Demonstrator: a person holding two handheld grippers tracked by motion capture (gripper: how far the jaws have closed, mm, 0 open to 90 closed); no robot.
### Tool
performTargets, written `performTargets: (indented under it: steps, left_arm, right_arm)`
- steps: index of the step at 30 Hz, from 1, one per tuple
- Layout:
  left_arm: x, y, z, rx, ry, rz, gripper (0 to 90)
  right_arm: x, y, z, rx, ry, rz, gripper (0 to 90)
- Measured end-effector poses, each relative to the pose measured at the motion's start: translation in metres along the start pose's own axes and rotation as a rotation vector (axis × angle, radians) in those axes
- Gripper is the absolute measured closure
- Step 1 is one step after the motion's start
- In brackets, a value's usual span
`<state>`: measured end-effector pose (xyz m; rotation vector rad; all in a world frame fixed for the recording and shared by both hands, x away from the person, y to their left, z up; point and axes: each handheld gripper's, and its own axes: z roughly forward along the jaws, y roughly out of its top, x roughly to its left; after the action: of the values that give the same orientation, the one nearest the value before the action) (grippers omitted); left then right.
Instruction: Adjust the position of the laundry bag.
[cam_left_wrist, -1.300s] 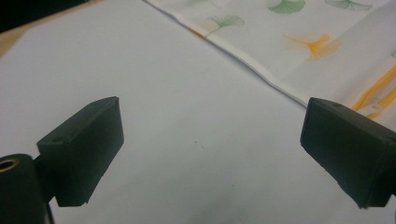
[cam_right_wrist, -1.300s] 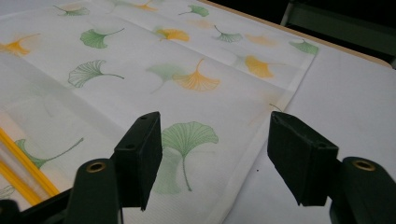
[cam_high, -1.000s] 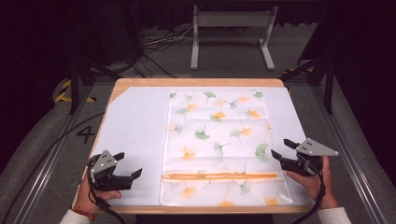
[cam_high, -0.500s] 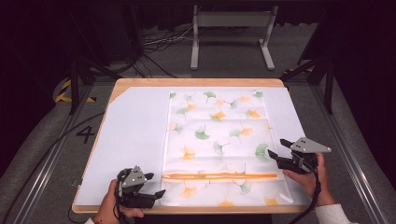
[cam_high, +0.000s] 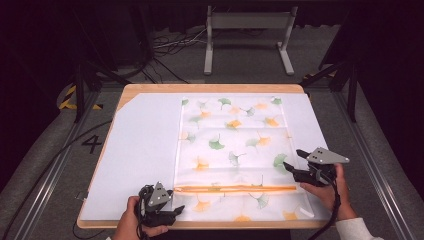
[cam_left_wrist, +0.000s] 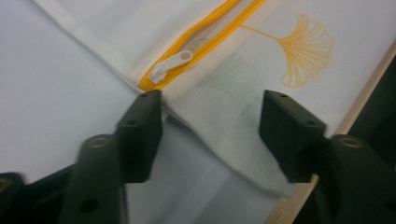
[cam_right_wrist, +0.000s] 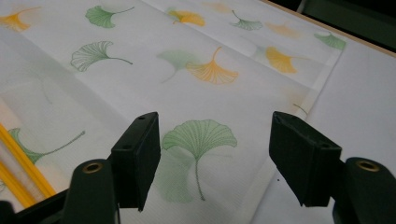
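Our left gripper, jaws just closing yet still released, straddles the mesh bag's corner just below its white zipper pull. Our right gripper hangs released over the bag's far edge on the surface.

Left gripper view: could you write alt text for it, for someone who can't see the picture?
Two black jaws of the left gripper, which have just been closing, straddle the hemmed edge of a white mesh bag without pressing it. Just beyond lies the white zipper pull on a yellow zipper, beside a printed orange ginkgo leaf.
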<state>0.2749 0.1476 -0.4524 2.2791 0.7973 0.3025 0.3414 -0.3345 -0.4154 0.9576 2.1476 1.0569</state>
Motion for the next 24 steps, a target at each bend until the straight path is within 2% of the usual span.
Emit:
performTargets:
  steps: [5,9,12,15,19,24]
  left_arm:
    - [0.003,-0.001,-0.003,0.004,0.001,-0.014,70.6]
    - [0.006,-0.002,-0.003,-0.004,-0.035,-0.019,87.7]
    - [0.007,-0.002,-0.004,-0.008,-0.045,-0.019,89.1]
    - [0.008,-0.002,-0.007,-0.021,-0.013,-0.005,89.2]
    - [0.012,-0.003,-0.014,-0.054,0.004,-0.004,89.2]
    - [0.012,-0.002,-0.016,-0.073,0.013,0.017,89.3]
  right_arm:
    - [0.005,0.0,0.003,0.017,0.021,-0.028,33.0]
    - [0.006,0.001,0.004,0.019,0.026,-0.033,32.6]
    - [0.007,0.001,0.004,0.023,0.027,-0.037,32.4]
    - [0.008,0.002,0.003,0.017,0.028,-0.038,32.4]
    - [0.009,0.003,0.003,0.011,0.037,-0.034,33.1]
    - [0.015,0.01,0.004,0.006,0.085,-0.024,36.0]
